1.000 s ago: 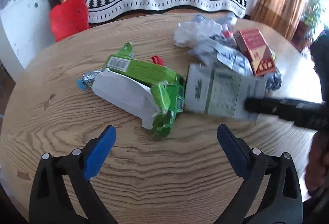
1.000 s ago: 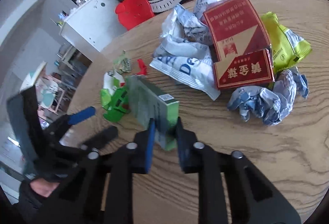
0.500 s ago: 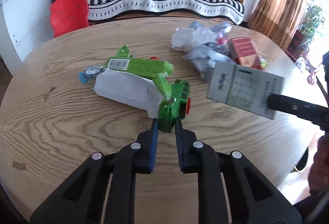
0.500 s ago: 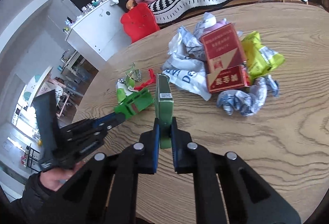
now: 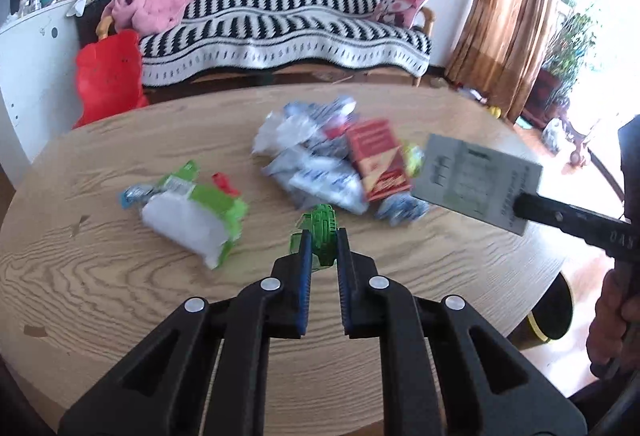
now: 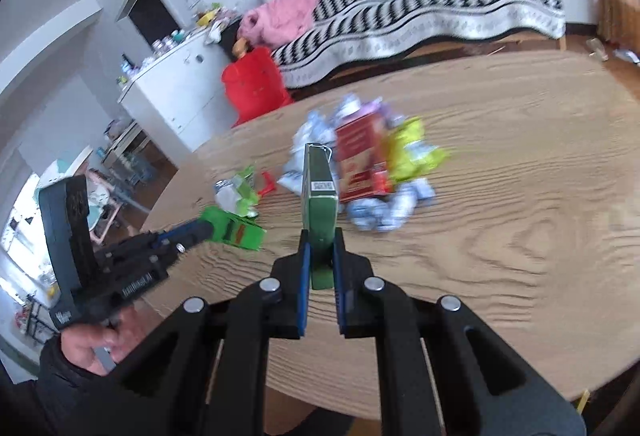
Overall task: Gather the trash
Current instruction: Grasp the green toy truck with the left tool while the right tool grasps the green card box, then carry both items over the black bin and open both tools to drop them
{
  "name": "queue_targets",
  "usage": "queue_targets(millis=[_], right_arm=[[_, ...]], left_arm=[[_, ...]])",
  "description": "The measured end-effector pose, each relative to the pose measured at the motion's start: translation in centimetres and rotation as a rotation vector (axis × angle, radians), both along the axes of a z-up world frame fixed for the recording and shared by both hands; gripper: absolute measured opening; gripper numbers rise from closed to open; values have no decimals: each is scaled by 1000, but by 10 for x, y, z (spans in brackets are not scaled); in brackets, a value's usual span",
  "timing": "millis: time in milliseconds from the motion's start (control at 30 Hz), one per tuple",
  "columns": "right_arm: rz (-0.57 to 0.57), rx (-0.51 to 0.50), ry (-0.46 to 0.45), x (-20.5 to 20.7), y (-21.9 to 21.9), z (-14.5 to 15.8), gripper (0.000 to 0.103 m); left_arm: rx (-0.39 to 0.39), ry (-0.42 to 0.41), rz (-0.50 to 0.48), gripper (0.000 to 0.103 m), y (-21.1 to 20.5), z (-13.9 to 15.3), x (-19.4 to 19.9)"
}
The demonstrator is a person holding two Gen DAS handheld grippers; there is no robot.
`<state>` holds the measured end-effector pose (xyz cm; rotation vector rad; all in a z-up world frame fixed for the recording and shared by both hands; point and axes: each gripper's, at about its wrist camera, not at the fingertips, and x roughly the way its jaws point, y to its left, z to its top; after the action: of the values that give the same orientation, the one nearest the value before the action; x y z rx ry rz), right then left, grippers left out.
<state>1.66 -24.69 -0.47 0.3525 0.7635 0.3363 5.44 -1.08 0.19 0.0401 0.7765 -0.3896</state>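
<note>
A home's living room. Beyond the tongs, past the wooden table (image 5: 120, 276), stands a sofa (image 5: 280, 32) under a striped throw, with pink clothes (image 5: 152, 6) on it. A curtain (image 5: 504, 16) and plant (image 5: 568, 40) are right, a white cabinet (image 6: 176, 84) left.

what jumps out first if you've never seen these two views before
Each gripper is clamped on a piece of trash lifted off the round wooden table: the left gripper on a bright green carton, the right gripper on a flat green-edged box. Behind them, mid-table, lies a heap of crumpled wrappers around a red box, with a black-and-white striped sofa beyond.
</note>
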Motion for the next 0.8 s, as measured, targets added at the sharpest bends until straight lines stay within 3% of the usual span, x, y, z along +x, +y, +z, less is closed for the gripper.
queue_targets(millis=[167,333,600,800], right_arm=[[-177,-80,-11,-50,-76,8,11],[-376,-156,37,-107,-159,-3,11],[-658,-181,199,-203,-277,-53,11],[-739,-157,350,-236,-329,-102,11]], left_arm=[[-49,-22,-88,11,-53,14,-12],[-82,-20,-230,11,-138,18,-39],[-107,13,-475,11,-273,3,-98],[-89,67,-618,11,-348,-24,-136]])
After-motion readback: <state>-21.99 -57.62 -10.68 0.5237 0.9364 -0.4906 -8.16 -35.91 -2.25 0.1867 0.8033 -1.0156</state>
